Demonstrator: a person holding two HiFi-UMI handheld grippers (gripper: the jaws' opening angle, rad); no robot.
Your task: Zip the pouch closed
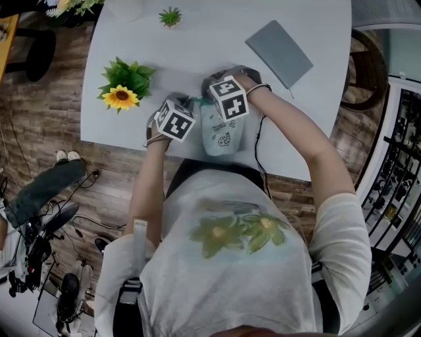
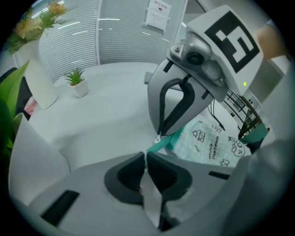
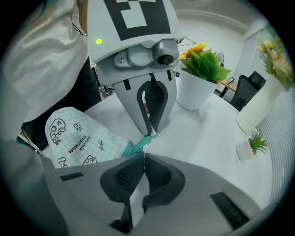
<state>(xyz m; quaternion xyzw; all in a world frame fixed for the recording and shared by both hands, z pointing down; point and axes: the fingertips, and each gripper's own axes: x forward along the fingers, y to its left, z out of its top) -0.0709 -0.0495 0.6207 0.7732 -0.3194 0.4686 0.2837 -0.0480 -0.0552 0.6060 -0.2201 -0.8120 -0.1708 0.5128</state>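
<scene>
A pale green checked pouch (image 1: 223,135) with printed doodles lies near the table's front edge, also seen as the pouch (image 2: 212,143) and the pouch (image 3: 78,138) in the gripper views. Both grippers meet tip to tip at its teal zipper end (image 2: 161,144). My left gripper (image 2: 145,159) is shut on the teal tab at that end. Facing it, my right gripper (image 3: 144,156) is shut on the small white zipper pull (image 2: 158,138). In the head view their marker cubes, left (image 1: 174,120) and right (image 1: 228,97), hide the fingertips.
A potted sunflower (image 1: 122,89) stands left of the grippers, seen as the sunflower pot (image 3: 200,80) in the right gripper view. A small green plant (image 1: 170,16) and a grey notebook (image 1: 279,52) lie farther back on the white table (image 1: 197,59). A tall white vase (image 2: 39,80) stands at the left.
</scene>
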